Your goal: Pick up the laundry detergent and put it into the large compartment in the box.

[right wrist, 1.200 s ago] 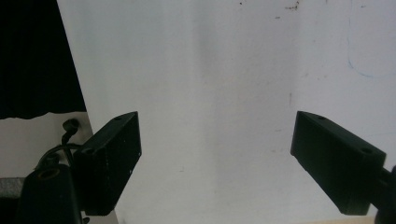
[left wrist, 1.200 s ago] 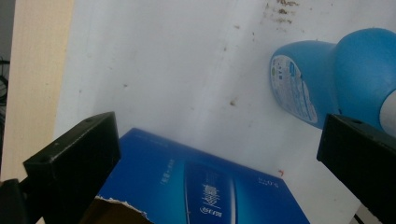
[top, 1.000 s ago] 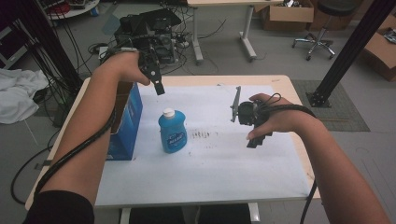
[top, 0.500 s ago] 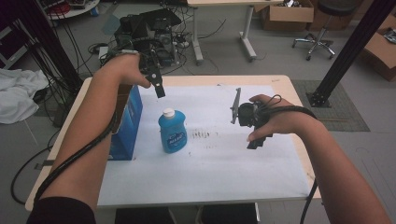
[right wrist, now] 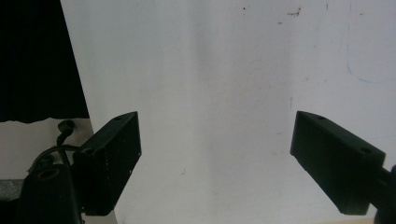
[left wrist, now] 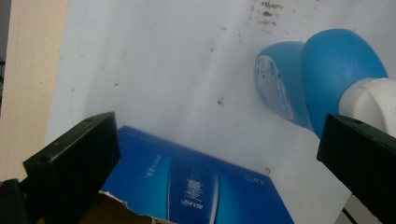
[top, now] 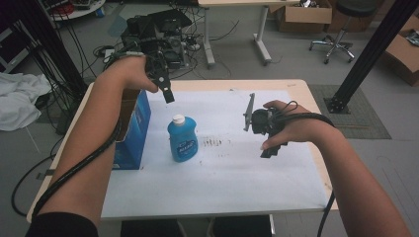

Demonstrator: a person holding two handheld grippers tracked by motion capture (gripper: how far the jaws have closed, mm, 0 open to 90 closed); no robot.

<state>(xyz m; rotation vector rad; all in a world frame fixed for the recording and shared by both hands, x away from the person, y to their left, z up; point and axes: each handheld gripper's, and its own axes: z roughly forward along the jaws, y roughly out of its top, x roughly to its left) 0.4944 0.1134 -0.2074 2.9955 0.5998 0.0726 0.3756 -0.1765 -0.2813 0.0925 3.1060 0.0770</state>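
Currently the left gripper [top: 164, 88] hangs above the blue bottle [top: 182, 138], jaws spread wide and empty. Its own view adds detail: the bottle's white cap [left wrist: 371, 105] beside one jaw, the blue box [left wrist: 201, 186] beneath. The box stands just left of the bottle. The right gripper [top: 257, 121], well right of the bottle, is equally wide over bare white sheet [right wrist: 210, 70].

Bottle [left wrist: 322, 84] cap cut by rt jaw; box [left wrist: 196, 186] cropped at btm edge.
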